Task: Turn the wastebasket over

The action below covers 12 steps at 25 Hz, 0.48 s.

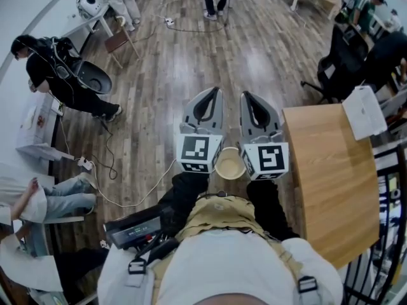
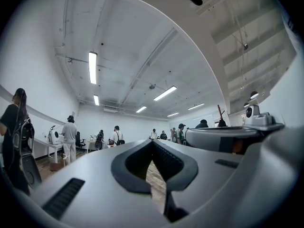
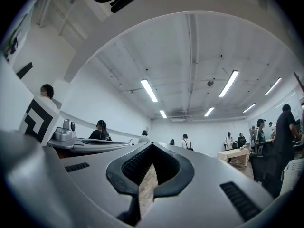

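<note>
No wastebasket shows clearly. In the head view a round pale tan rim (image 1: 229,164), open side up, sits low between the two marker cubes; I cannot tell what it is. My left gripper (image 1: 210,93) and right gripper (image 1: 247,97) are held side by side in front of the body, pointing forward over the wooden floor. Both are shut with nothing between the fingers. In the left gripper view the fingertips meet (image 2: 152,142) and aim across the room, slightly upward. The right gripper (image 3: 151,145) stands the same way.
A wooden table (image 1: 331,170) stands close at the right with a white sheet (image 1: 364,112) on its far corner. A black office chair (image 1: 340,62) is beyond it. People stand and sit at the left and far end. Cables (image 1: 108,170) cross the floor. A white lattice basket (image 3: 293,175) shows at right.
</note>
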Available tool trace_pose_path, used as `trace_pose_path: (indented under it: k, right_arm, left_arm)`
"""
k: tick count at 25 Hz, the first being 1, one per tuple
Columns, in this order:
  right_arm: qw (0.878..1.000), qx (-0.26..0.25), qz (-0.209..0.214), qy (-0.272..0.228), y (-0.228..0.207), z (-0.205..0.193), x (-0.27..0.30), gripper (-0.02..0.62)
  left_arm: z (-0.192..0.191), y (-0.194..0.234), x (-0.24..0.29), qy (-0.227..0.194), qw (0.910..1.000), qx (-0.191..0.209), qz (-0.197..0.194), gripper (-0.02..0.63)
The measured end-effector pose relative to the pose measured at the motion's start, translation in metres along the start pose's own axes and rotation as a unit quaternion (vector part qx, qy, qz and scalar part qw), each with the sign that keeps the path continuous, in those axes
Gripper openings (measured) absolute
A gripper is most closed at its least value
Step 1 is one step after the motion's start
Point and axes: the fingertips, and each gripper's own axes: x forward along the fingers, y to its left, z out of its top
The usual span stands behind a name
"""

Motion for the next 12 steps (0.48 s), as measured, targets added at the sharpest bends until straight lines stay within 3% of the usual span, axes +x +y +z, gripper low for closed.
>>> trace_pose_path:
  k: [12]
  right_arm:
    - [1.0,0.006,-0.005,0.003,-0.009,-0.003,-0.006,0.021]
  left_arm:
    - [-0.001,-0.016,0.003,-0.001,0.9998,0.012,-0.013,0.002]
